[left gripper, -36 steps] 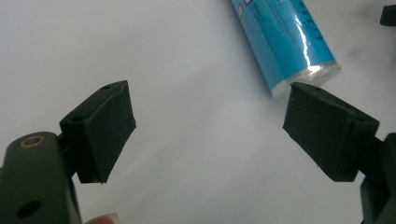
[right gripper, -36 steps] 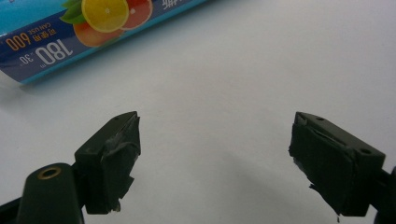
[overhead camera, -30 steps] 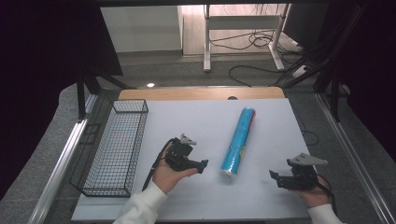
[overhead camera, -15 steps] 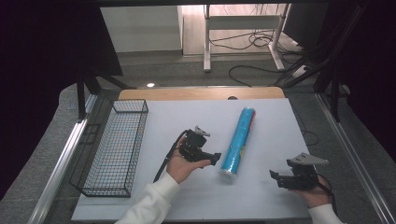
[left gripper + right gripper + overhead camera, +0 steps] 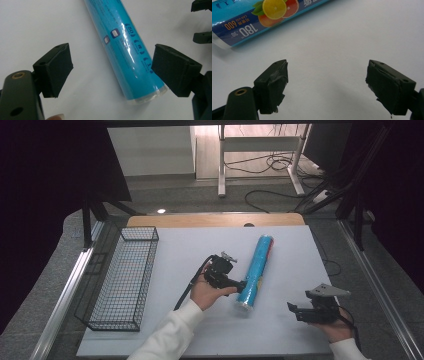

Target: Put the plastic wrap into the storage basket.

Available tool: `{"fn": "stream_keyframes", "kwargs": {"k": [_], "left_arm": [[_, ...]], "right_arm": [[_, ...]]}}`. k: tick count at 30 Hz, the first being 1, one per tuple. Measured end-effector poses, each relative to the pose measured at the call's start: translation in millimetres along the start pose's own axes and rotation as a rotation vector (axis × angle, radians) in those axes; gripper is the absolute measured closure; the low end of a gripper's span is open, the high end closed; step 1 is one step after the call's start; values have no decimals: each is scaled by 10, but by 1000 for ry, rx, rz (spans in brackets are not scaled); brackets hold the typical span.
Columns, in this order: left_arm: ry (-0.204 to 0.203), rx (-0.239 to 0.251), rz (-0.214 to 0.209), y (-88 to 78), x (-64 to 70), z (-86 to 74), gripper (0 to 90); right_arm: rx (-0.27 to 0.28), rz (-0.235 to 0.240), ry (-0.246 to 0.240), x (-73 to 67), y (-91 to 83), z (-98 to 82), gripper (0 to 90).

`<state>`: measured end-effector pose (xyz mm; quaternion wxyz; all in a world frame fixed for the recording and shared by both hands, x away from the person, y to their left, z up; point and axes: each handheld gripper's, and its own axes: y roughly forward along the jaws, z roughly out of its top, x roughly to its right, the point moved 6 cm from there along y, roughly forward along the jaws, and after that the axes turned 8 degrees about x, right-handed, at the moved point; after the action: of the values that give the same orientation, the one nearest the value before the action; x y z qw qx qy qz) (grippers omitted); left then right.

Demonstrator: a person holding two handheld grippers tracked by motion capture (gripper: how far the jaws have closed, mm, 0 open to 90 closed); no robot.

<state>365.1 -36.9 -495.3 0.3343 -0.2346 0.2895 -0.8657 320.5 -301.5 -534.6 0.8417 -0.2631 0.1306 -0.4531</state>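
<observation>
A long blue roll (image 5: 256, 269) in clear wrap lies on the white table, its near end toward the person. My left gripper (image 5: 242, 285) is open at that near end, just touching or nearly touching its left side. In the left gripper view the blue roll (image 5: 125, 47) lies between the wide-apart jaws, closer to the right one, with nothing clamped. My right gripper (image 5: 291, 308) hovers open near the front right of the table, apart from the roll. The right gripper view shows the roll's printed end (image 5: 257, 18) at the upper left, beyond the spread jaws.
A black wire basket (image 5: 122, 277) stands along the table's left side. The white tabletop (image 5: 300, 255) ends at a wooden strip (image 5: 215, 220) at the back. Metal rails run along both sides, and cables lie on the floor behind.
My left gripper has moved right and slightly forward, from mid-table to the roll's near end. The right gripper has stayed in place.
</observation>
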Motion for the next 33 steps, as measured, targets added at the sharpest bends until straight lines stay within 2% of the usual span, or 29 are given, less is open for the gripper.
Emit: {"fn": "stream_keyframes", "kwargs": {"k": [6, 13, 15, 26, 33], "left_arm": [[-9, -8, -9, 135, 21, 106, 169], [-6, -39, -7, 316, 53, 221, 169], [-18, -46, -10, 356, 57, 249, 169], [-52, -79, -2, 610, -17, 351, 171], [-59, -95, -1, 712, -76, 374, 171]], "right_arm": [[0, 6, -8, -20, 4, 7, 182], [5, 4, -2, -12, -13, 15, 182], [6, 3, -2, -10, -15, 16, 182], [8, 9, 1, -13, -24, 32, 182], [16, 7, 13, -31, -57, 76, 182]]}}
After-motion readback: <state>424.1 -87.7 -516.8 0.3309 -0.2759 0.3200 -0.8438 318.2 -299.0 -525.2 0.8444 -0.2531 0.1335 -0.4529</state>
